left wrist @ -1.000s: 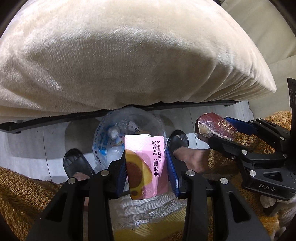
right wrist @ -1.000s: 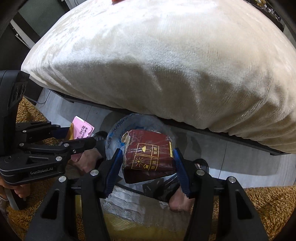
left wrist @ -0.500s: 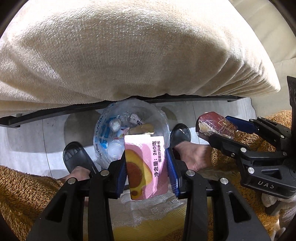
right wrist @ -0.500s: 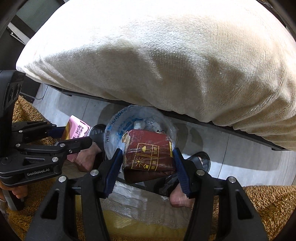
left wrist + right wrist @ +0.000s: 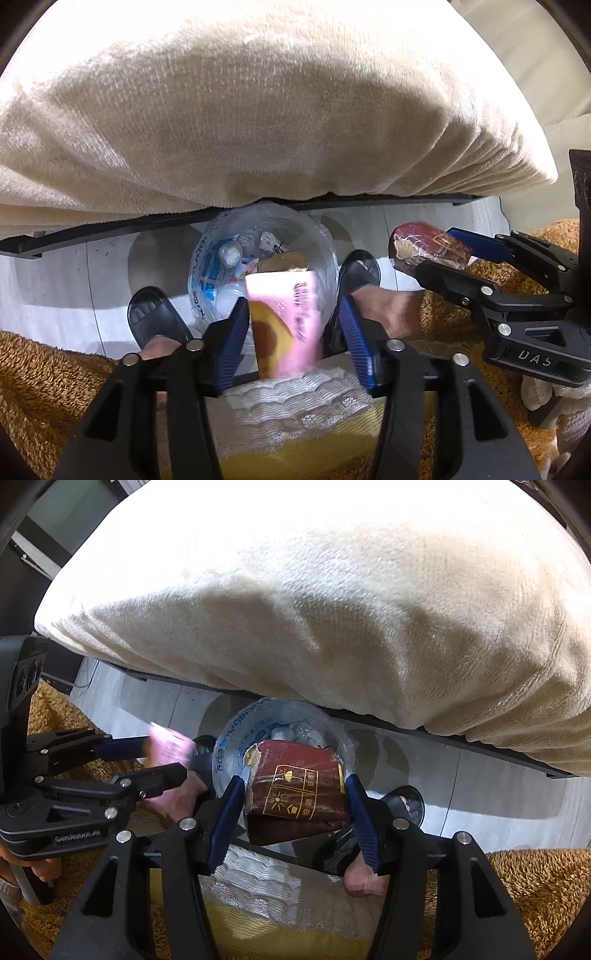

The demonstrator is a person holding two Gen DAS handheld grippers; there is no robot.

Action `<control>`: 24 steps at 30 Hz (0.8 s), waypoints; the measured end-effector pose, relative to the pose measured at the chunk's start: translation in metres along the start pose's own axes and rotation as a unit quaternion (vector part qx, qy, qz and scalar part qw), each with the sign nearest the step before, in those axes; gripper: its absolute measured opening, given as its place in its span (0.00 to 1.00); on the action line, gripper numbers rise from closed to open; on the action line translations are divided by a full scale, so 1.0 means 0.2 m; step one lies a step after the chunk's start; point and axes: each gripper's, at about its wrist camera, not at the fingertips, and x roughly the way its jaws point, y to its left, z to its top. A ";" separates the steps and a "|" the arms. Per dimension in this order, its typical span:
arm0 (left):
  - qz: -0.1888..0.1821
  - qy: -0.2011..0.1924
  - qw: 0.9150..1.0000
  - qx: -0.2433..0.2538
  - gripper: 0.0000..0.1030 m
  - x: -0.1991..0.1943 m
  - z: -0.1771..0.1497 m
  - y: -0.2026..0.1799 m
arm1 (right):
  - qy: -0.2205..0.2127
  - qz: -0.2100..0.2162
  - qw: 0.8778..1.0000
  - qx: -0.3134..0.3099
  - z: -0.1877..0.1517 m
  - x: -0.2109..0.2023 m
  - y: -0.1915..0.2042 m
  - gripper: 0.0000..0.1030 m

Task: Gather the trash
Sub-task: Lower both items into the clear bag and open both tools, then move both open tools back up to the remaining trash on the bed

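Both grippers are pointed steeply down over the trash bag [image 5: 258, 266]. The left gripper [image 5: 291, 332] fingers have just been opened; the pink carton [image 5: 284, 325], gripped before, is let go and blurred. The right gripper [image 5: 295, 812] fingers have just been opened too, and the dark red packet [image 5: 295, 790] between them looks freed.

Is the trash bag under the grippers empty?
No, the trash bag already holds crumpled wrappers and a bottle.

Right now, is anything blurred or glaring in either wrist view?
Left wrist view: the pink carton between the left tool's opened jaws is motion-smeared, its print unreadable; the cream blanket blows out near the top. Right wrist view: that carton is a pink blur; the maroon packet stays sharp, its wrap glinting.
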 end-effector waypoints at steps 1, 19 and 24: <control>-0.001 -0.001 1.000 -0.002 0.49 0.00 0.00 0.00 | -0.003 0.002 1.000 0.002 0.00 -0.01 0.00 0.65; -0.013 -0.087 0.996 0.004 0.49 -0.21 -0.03 0.01 | -0.083 0.012 0.996 -0.001 -0.01 -0.17 0.00 0.66; -0.021 -0.126 0.992 0.016 0.49 -0.30 -0.06 -0.01 | -0.120 0.015 0.993 -0.007 -0.03 -0.25 0.01 0.66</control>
